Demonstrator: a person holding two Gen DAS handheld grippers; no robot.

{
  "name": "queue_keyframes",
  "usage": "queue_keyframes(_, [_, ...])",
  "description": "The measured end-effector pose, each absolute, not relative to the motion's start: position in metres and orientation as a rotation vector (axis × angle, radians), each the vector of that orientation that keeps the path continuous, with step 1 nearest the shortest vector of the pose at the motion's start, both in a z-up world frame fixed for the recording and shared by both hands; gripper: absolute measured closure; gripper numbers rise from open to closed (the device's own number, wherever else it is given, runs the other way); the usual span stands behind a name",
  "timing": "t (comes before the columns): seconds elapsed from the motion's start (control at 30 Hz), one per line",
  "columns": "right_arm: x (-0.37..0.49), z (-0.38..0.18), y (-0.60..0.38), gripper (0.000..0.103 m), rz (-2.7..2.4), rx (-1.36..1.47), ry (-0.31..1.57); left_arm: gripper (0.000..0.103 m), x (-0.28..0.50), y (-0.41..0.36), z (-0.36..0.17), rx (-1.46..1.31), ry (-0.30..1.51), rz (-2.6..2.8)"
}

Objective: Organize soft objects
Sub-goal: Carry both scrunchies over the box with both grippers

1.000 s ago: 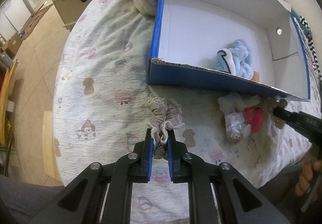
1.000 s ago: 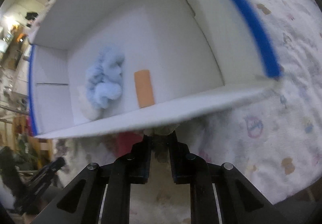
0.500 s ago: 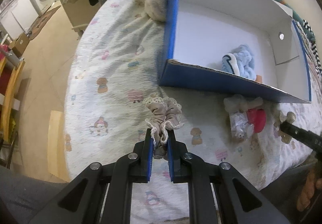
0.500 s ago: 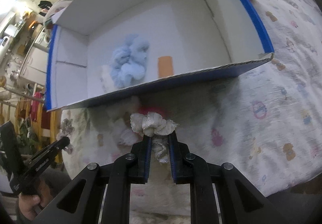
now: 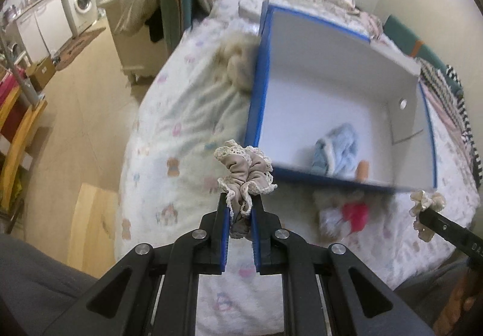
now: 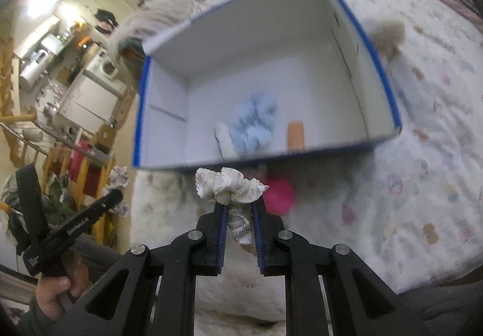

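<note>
pinching a beige lace scrunchie (image 5: 245, 174), the left gripper (image 5: 239, 209) holds it above the bedspread (image 5: 187, 112). right gripper (image 6: 239, 210) grips a white scrunchie (image 6: 229, 186). beyond, the blue box (image 6: 389, 88) holds a pale-blue scrunchie (image 6: 253, 125).

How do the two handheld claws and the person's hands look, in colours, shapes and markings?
Both claws, left claw and right claw, are matte black, with angular linkage arms, triangular cut-outs and round silver rivets. The inner faces of their fingers carry blue pads. In the right wrist view, the left claw's black body shows small white lettering, too blurred to read, and a bare left hand at a grey sleeve grips its handle.
</note>
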State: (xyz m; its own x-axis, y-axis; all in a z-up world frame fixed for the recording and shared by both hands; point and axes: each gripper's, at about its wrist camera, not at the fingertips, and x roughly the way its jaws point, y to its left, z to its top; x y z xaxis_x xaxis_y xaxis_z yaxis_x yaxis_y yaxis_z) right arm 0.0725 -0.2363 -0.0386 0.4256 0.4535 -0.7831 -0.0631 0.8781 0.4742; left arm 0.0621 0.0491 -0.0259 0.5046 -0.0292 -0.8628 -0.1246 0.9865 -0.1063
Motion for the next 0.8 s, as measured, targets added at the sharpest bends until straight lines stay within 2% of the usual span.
queue_keyframes(0.43, [0.118, 0.016, -0.246, 0.085, 0.361, 0.434, 0.936, 0.091, 0.119, 0.012, 0.025, -0.095, 0.954, -0.031])
queue_keyframes(0.8, [0.170, -0.004, -0.248, 0.085, 0.314, 0.385, 0.956, 0.091, 0.167, -0.007, 0.012, -0.026, 0.962, -0.045])
